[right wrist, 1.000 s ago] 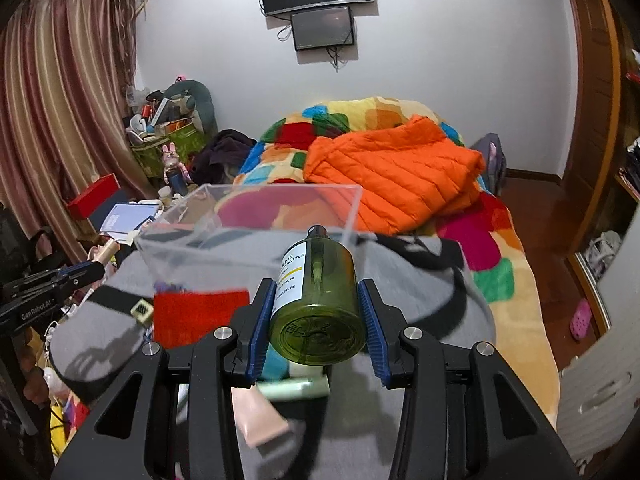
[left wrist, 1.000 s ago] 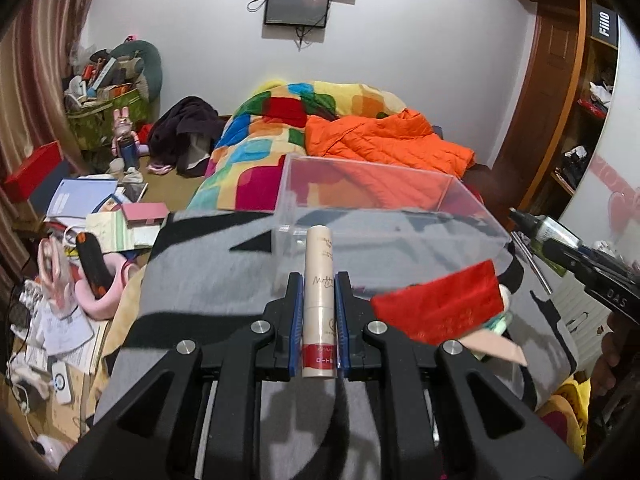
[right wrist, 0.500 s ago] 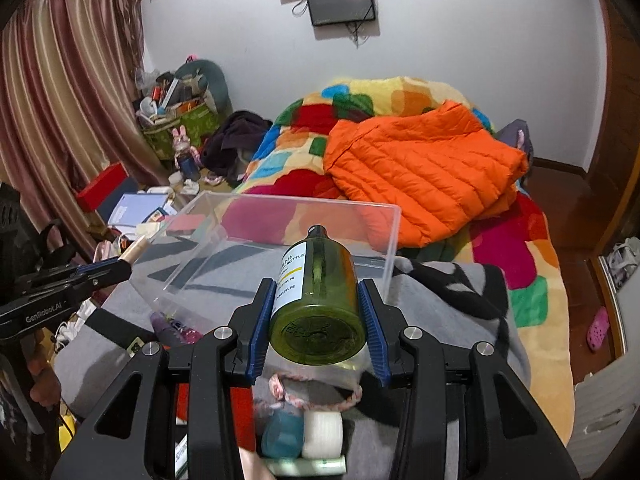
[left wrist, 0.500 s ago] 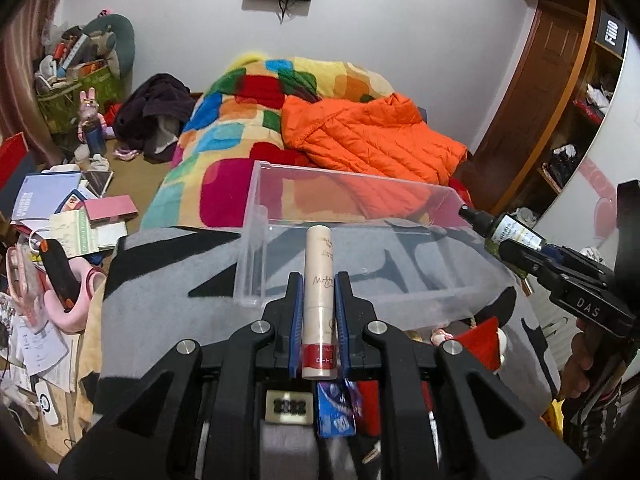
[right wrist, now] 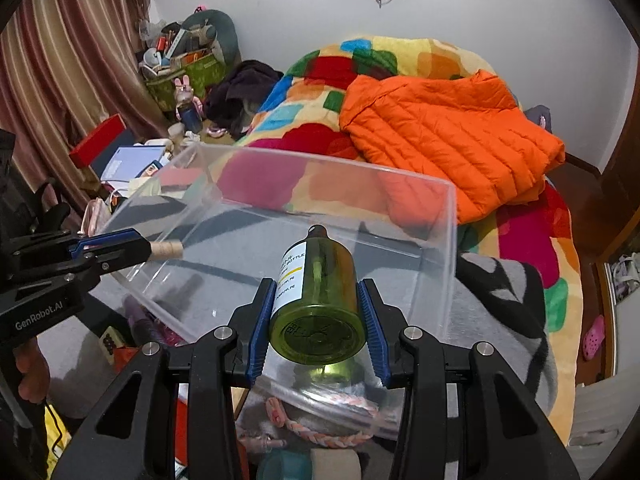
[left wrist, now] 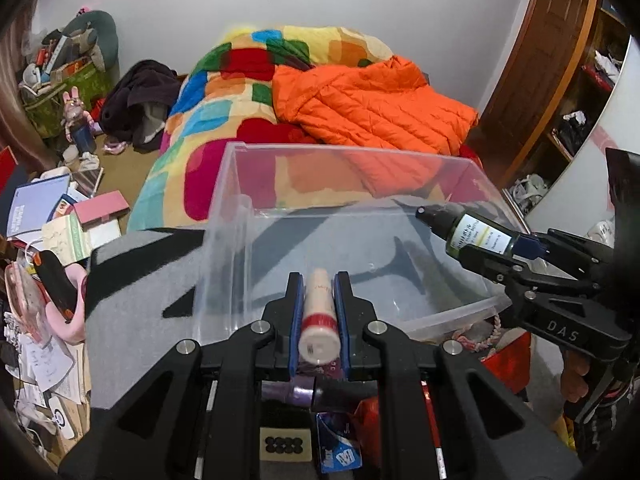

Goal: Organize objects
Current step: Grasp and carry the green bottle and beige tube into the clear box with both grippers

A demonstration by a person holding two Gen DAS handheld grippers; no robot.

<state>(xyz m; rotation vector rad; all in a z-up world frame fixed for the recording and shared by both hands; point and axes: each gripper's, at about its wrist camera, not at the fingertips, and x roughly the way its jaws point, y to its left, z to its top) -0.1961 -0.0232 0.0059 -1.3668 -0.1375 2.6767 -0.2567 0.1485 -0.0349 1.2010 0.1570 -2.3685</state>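
A clear plastic bin (left wrist: pixel 352 184) (right wrist: pixel 448 240) sits on a grey and black blanket (left wrist: pixel 136 288) on the bed. My left gripper (left wrist: pixel 318 320) is shut on a cream tube with a red band (left wrist: pixel 319 320) and holds it over the bin's near left edge, tilted down. It also shows in the right wrist view (right wrist: pixel 120 246). My right gripper (right wrist: pixel 316 320) is shut on a green bottle with a white label (right wrist: pixel 318 300), its neck pointing into the bin. The bottle also shows in the left wrist view (left wrist: pixel 472 234).
Small loose items lie under both grippers in front of the bin: a blue packet (left wrist: pixel 336 452), a purple tube (left wrist: pixel 288 392), a braided pink cord (right wrist: pixel 320 436), red cloth (left wrist: pixel 508 360). An orange jacket (left wrist: pixel 372 116) lies on the patchwork quilt behind. Clutter covers the floor at left (left wrist: pixel 48 220).
Both grippers have moved forward and up over the bin and tilted downward, still holding the tube and the bottle. The bin now fills the middle of both views.
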